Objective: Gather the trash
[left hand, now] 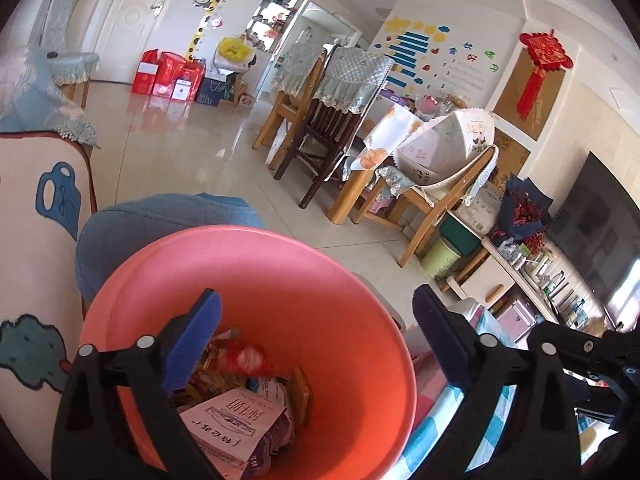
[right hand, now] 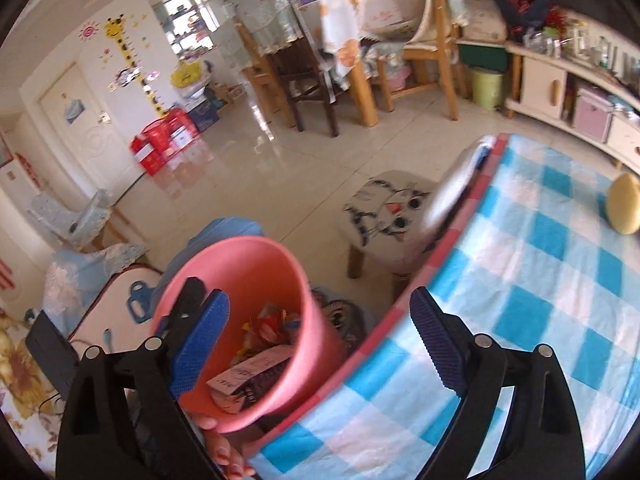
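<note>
Each gripper is built from matte black plastic arms. The left gripper (left hand: 316, 344) and right gripper (right hand: 320, 338) are fitted with blue textured pads (right hand: 200, 344), and round silver screws (left hand: 145, 341) are set at the arm joints. Triangular cut-outs are moulded into the arms.

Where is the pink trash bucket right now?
The pink bucket sits low and left in both wrist views, beside the edge of the blue-checked table, with wrappers and a carton inside.
</note>
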A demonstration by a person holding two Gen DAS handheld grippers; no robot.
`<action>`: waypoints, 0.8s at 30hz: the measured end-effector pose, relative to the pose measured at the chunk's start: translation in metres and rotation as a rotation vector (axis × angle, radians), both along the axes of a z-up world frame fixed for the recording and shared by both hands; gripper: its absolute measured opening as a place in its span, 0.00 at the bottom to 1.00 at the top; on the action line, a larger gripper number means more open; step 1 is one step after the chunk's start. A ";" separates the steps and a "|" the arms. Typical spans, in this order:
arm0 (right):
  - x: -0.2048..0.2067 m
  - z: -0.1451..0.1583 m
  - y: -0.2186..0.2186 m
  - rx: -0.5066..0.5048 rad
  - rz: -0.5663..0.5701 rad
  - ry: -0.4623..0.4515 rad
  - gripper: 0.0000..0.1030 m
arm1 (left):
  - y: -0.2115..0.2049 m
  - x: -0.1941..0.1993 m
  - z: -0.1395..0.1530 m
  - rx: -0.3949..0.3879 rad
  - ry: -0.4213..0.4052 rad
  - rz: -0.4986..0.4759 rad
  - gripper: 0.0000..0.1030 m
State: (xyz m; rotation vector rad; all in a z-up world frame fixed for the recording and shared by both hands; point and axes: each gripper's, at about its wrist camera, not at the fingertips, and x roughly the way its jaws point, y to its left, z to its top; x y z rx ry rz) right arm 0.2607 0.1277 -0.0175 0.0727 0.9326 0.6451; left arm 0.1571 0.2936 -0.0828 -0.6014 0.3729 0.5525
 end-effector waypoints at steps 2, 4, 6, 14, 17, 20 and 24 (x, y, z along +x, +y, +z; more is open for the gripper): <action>-0.002 0.002 -0.013 -0.022 -0.033 -0.025 0.88 | -0.005 0.003 0.002 0.015 0.002 -0.033 0.96; -0.003 0.004 -0.029 -0.037 -0.067 -0.054 0.88 | -0.012 0.004 0.004 0.027 0.004 -0.073 0.96; -0.004 0.006 -0.045 -0.054 -0.105 -0.081 0.88 | -0.019 0.004 0.007 0.045 -0.006 -0.118 0.96; -0.013 0.013 -0.107 -0.142 -0.233 -0.188 0.88 | -0.066 0.007 0.018 0.127 -0.015 -0.307 0.96; -0.017 0.016 -0.132 -0.158 -0.273 -0.221 0.88 | -0.087 0.008 0.022 0.166 -0.016 -0.354 0.96; -0.023 0.019 -0.156 -0.168 -0.306 -0.241 0.88 | -0.110 0.007 0.027 0.223 -0.017 -0.392 0.96; -0.034 0.024 -0.187 -0.186 -0.353 -0.278 0.88 | -0.139 0.005 0.034 0.288 -0.006 -0.427 0.96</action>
